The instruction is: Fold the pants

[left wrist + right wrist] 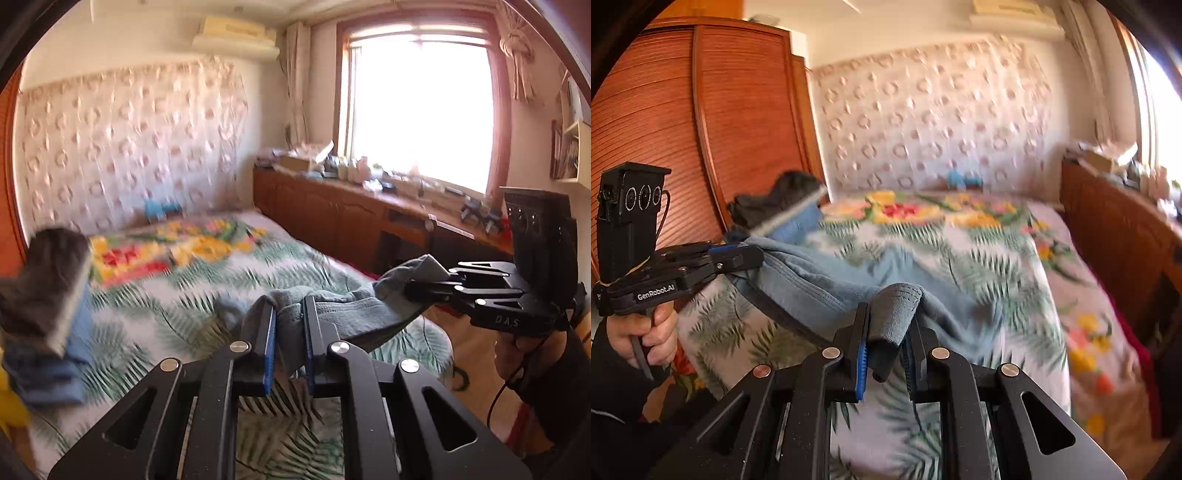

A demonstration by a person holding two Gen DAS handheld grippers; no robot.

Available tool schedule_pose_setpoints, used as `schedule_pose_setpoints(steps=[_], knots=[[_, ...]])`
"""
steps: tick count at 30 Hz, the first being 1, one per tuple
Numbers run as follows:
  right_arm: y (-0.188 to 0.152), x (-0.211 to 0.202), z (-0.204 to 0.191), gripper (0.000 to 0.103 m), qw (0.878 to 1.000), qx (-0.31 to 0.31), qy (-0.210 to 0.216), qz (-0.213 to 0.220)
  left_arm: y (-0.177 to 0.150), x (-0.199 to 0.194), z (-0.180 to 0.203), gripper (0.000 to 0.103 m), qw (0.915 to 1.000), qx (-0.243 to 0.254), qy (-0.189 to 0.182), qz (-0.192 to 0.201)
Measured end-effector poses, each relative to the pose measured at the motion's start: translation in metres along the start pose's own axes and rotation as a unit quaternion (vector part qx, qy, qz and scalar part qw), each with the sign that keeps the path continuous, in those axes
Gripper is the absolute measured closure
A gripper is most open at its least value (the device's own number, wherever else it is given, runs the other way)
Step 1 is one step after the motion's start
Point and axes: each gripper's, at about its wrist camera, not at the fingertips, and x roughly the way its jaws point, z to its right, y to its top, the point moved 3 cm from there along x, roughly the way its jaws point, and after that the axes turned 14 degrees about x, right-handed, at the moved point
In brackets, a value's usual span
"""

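The pants (812, 280) are light blue-grey cloth, stretched in the air above the bed between my two grippers. My left gripper (290, 306) is shut on one bunched end of the pants (332, 306); it also shows at the left of the right wrist view (753, 254). My right gripper (886, 321) is shut on the other end, a grey rolled edge. It shows at the right of the left wrist view (410, 286), pinching a corner of the cloth. The rest of the pants trails down onto the bed.
The bed (960, 258) has a leaf-and-flower cover. A pile of folded dark and blue clothes (48, 314) lies at its left side. A wooden wardrobe (683, 129) stands left, a cluttered wooden cabinet (332, 206) under the window (417, 103) right.
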Motion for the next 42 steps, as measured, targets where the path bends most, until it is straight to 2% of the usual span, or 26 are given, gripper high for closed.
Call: schedule_pose_setpoints(steps=[9,13,16,19,24,28,30,32,34,36,39,42], knots=[[0.060,-0.021,-0.035,0.087,0.997,-0.034,0.027,0.063,0.058,-0.045,-0.027,0.090,0.9968,0.026,0.039,0.064],[0.065,-0.043,-0.045,0.087,0.995,-0.050,0.034,0.084,0.073,-0.065,-0.028,0.090,0.9942,0.044,0.058,0.080],[0.062,-0.047,-0.051,0.087,0.993,-0.059,0.040,0.090,0.072,-0.063,-0.036,0.090,0.9935,0.045,0.069,0.079],[0.052,-0.030,-0.047,0.087,0.994,-0.062,0.047,0.079,0.061,-0.047,-0.048,0.090,0.9949,0.034,0.072,0.061],[0.061,0.019,-0.021,0.087,0.997,-0.061,0.037,0.040,0.049,0.017,-0.076,0.090,0.9966,0.028,0.078,0.005],[0.110,0.062,-0.022,0.088,0.994,-0.095,-0.008,0.045,0.083,0.052,-0.107,0.090,0.9956,0.016,0.092,0.010],[0.132,0.070,-0.026,0.088,0.993,-0.103,-0.029,0.057,0.102,0.050,-0.112,0.090,0.9939,0.018,0.106,0.024],[0.152,0.070,-0.027,0.088,0.992,-0.094,-0.033,0.073,0.108,0.041,-0.112,0.090,0.9934,0.007,0.108,0.038],[0.157,0.066,-0.030,0.088,0.991,-0.091,-0.035,0.086,0.101,0.035,-0.106,0.090,0.9927,0.012,0.114,0.036],[0.148,0.064,-0.027,0.088,0.994,-0.079,-0.022,0.078,0.076,0.033,-0.095,0.090,0.9930,0.021,0.116,0.011],[0.107,0.077,-0.023,0.088,0.995,-0.084,-0.020,0.041,0.029,0.043,-0.081,0.090,0.9953,0.015,0.092,-0.026],[0.066,0.102,-0.017,0.088,0.995,-0.101,-0.026,0.004,-0.026,0.060,-0.065,0.090,0.9935,0.014,0.079,-0.080]])
